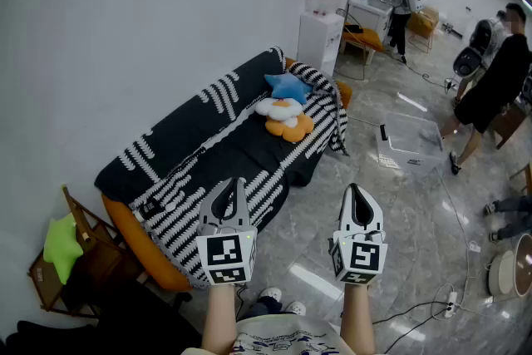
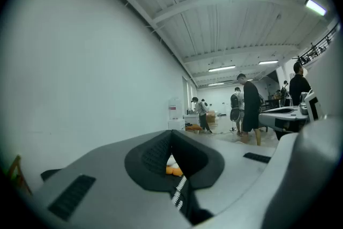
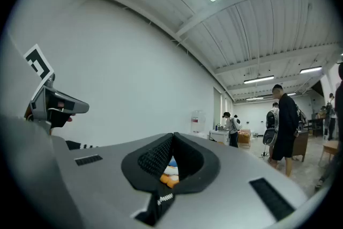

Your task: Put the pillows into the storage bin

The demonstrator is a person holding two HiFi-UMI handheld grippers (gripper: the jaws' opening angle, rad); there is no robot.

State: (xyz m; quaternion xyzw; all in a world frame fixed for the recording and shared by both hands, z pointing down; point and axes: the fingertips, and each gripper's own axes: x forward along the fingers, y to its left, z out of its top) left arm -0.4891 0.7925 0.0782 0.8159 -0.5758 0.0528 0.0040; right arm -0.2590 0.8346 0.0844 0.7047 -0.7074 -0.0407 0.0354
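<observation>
Your left claw and right claw are pinched together, empty, both aimed at the blue star-shaped pillow and white-and-orange flower-shaped pillow well ahead on the black-and-white striped sofa, the clear plastic storage bin right of it.

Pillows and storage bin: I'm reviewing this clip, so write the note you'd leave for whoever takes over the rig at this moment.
Left gripper: shut, empty, held level, facing the sofa.
Right gripper: shut, empty, level beside it.
Pillows: the blue star pillow and the white-and-orange flower pillow lie together toward the sofa's far end. A green star cushion sits on the wooden chair at its near end.
Storage bin: clear, on the floor to the sofa's right in the head view; no pillow visible in it.
Done: nothing yet.
Left: pick up each pillow and put it in the bin.
</observation>
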